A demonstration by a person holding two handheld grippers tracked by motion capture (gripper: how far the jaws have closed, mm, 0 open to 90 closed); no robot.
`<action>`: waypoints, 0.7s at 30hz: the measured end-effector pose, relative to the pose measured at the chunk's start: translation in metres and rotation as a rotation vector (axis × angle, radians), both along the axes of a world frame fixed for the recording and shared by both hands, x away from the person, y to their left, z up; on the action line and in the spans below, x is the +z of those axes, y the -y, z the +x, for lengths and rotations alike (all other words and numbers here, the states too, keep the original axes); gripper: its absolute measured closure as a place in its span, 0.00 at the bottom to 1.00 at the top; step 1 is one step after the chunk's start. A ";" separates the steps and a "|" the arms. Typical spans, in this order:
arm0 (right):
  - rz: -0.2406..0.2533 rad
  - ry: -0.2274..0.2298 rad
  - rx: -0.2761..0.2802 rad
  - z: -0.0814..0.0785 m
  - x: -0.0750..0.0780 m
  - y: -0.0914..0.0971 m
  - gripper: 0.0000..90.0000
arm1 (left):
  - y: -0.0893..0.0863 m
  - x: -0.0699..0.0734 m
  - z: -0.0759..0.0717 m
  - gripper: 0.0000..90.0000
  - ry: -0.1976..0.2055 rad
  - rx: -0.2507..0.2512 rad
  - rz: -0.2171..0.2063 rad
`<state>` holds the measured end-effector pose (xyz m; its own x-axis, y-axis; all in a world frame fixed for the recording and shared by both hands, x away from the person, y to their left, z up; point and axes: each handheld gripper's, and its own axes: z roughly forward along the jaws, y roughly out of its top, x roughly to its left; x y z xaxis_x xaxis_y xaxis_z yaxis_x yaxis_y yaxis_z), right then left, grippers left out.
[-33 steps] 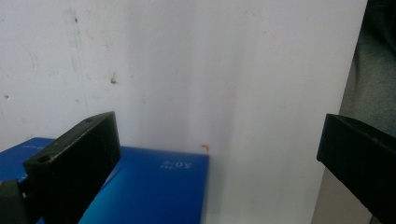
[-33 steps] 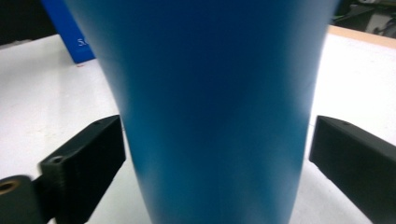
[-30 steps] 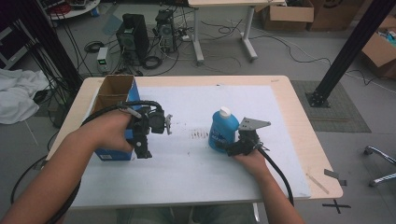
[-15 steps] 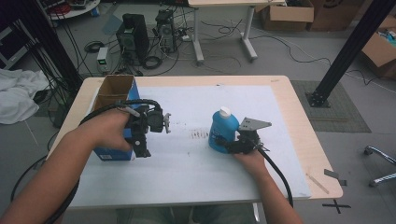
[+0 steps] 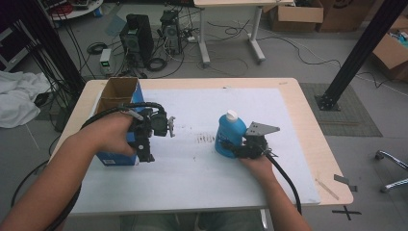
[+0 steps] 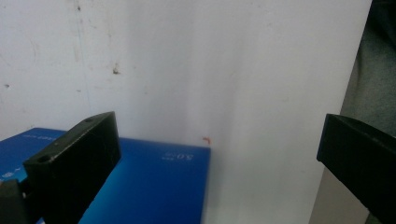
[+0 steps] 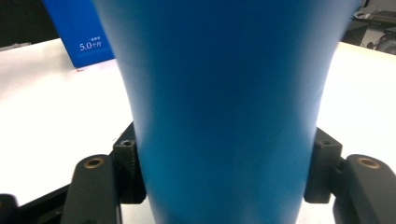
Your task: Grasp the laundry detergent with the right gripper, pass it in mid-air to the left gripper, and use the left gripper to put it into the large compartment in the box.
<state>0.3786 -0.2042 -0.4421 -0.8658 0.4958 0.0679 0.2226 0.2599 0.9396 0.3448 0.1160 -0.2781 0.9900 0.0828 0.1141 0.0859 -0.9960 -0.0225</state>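
1. The surface (image 5: 298, 144) is a light wooden table with a white sheet spread over most of its top; a few dark smudges mark the sheet near the middle.
2. An open blue box (image 5: 115, 103) stands near the left edge of the surface, reaching toward the far left corner, its brown inside showing at the top.
3. A blue bottle (image 5: 227, 134) with a white cap stands upright a little right of the middle of the surface, well apart from the box.
4. The right hand-held gripper (image 5: 235, 147) lies low on the sheet on the bottom edge's side of the bottle. Its jaws have just been closing, and in the right gripper view they press against both sides of the bottle's lower body (image 7: 224, 116), so it holds the bottle.
5. The left hand-held gripper (image 5: 144, 154) hangs at the box's near end. Its jaws stand wide apart with nothing between them, over the box's corner (image 6: 154, 182) and white sheet.
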 end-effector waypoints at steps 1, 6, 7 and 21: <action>0.001 0.000 -0.001 0.000 0.000 0.000 0.39 | 0.000 0.000 0.000 0.00 0.000 0.000 0.000; 0.003 0.007 0.004 -0.001 0.000 0.001 0.42 | 0.001 0.000 0.000 0.00 -0.001 -0.001 0.002; 0.001 0.009 0.005 -0.001 0.000 0.001 0.43 | 0.001 0.000 0.000 0.00 -0.001 -0.003 0.001; -0.023 0.032 0.007 -0.003 0.003 -0.001 0.48 | 0.002 0.000 0.001 0.00 0.002 -0.002 0.001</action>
